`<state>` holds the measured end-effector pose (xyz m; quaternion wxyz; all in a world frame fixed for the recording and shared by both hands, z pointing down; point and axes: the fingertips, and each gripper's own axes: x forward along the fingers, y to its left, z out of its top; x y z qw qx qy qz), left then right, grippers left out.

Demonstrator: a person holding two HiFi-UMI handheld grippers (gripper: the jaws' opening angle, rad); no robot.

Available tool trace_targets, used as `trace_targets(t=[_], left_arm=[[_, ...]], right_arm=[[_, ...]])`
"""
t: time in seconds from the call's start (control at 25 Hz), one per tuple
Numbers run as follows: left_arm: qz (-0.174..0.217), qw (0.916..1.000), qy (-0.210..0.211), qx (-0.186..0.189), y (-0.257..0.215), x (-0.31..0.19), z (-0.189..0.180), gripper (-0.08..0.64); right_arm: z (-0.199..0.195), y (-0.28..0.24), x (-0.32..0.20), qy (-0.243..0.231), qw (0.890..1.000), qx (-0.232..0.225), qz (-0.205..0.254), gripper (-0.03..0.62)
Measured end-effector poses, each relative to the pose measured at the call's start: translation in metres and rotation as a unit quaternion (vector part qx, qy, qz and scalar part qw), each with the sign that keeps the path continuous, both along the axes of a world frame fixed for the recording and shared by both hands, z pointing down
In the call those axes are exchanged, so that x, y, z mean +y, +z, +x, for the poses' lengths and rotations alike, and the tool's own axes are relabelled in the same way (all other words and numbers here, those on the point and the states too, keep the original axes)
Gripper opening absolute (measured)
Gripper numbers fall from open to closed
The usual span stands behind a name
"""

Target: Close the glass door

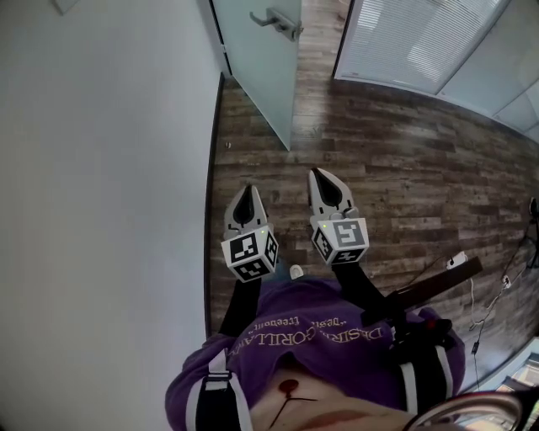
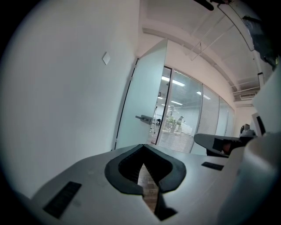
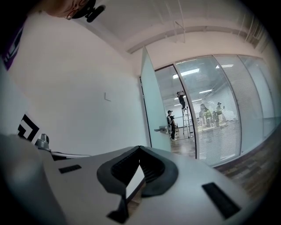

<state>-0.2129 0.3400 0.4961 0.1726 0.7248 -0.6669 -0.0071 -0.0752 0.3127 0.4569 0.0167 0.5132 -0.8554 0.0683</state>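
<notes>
Seen from the head, the left tongs (image 1: 247, 192) and the right tongs (image 1: 320, 175) are side by side over the wood floor (image 1: 404, 168), both pointing to 12 o'clock. The left tongs are pinched tight, tip on tip, with nothing in them. The right tongs look just the same in their own view, tips together and holding nothing.

The door (image 1: 257, 59) is at 12 o'clock from the tongs and well apart from them. It is pale, frosted glass and it stands open, with its thin edge turned toward the person. Its grey handle (image 1: 278, 21) sticks out near the top of the head view.

A white wall (image 1: 101, 168) fills the side at 9 o'clock. A glass wall with blinds (image 1: 413, 42) is at 2 o'clock. At 6 o'clock is the person's purple shirt (image 1: 312, 345).

In the right gripper view, past the open door, a ladder (image 3: 186, 118) stands in a bright room with some people near it
</notes>
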Motion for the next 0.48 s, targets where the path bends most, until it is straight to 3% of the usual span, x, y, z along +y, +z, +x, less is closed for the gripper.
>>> trace_targets(t=[0.48], left_arm=[[0.010, 0.9995, 0.030, 0.003, -0.016, -0.111, -0.044, 0.002]], right_arm=[[-0.046, -0.019, -0.100, 0.026, 1.000, 0.002, 0.013, -0.003]])
